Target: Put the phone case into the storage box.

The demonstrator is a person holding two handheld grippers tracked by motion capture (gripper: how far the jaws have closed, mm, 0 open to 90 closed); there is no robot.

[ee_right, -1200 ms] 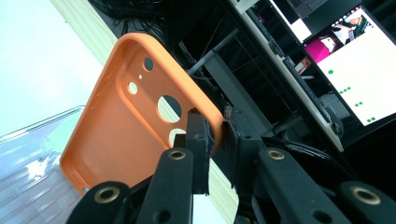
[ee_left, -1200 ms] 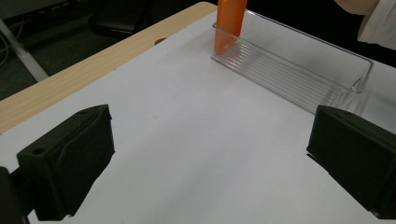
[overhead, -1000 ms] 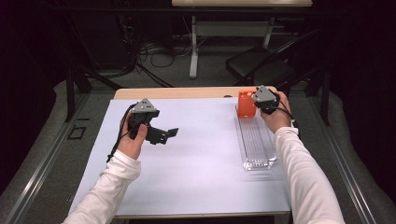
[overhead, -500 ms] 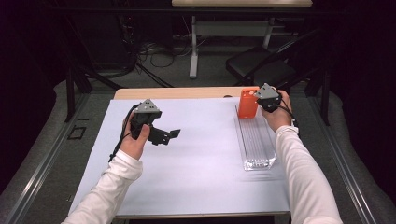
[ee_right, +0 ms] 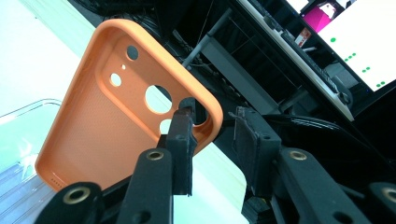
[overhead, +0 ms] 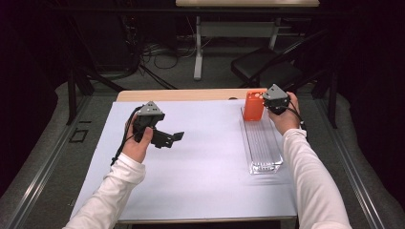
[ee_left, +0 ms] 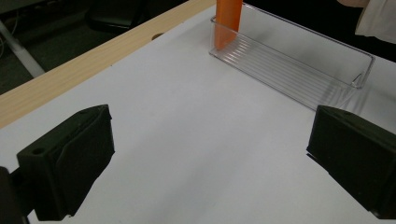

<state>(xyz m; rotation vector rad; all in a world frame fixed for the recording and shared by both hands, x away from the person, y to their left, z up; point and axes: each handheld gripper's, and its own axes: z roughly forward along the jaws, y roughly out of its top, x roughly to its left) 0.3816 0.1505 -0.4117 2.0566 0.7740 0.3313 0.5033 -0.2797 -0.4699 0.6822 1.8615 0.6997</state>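
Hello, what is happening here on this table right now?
A person works with two hand-held grippers. The right gripper has just been opening its jaws beside an orange phone case, which stands at the far end of a clear tray. Nothing is between the jaws. The left gripper is open and holds nothing above the white table.

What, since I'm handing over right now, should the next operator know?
Left gripper: open, empty, over the white table cover, apart from the tray.
Right gripper: jaws have just been opening; they sit at the top corner of the orange phone case, with nothing pinched between the pads.
Case: stands on end at the far end of the clear tray.
Done: case appears set in the tray.
Left: probably back the right gripper off and check the case stays up.
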